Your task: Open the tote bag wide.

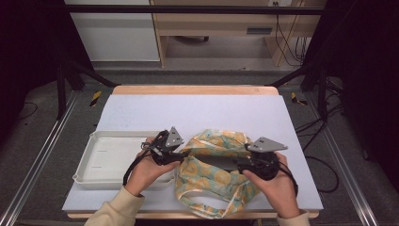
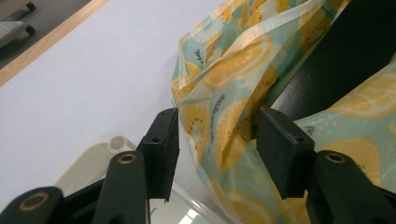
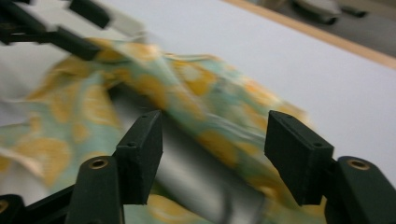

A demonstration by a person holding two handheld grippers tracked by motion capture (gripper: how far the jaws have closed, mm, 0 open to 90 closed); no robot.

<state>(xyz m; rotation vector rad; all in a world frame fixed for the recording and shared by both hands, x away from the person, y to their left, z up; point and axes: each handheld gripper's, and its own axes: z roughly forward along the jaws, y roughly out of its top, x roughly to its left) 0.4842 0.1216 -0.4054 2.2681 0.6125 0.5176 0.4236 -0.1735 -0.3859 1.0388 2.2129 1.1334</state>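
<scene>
Your fruit-print bag (image 1: 214,165) lies on the white table (image 1: 188,113), near its front edge, just right of the white tray (image 1: 101,157). Your left gripper (image 1: 181,151) sits at the bag's left edge, jaws parted; in the left gripper view a fold of the fabric (image 2: 219,135) hangs in the gap, and neither pad presses on it. Your right gripper (image 1: 237,164) is over the bag's right side, pointing left into its dark opening, jaws likewise spread and gripping nothing, with blurred cloth beyond them.

Bag (image 1: 216,165) right of tray (image 1: 101,160), on table (image 1: 197,110)
</scene>
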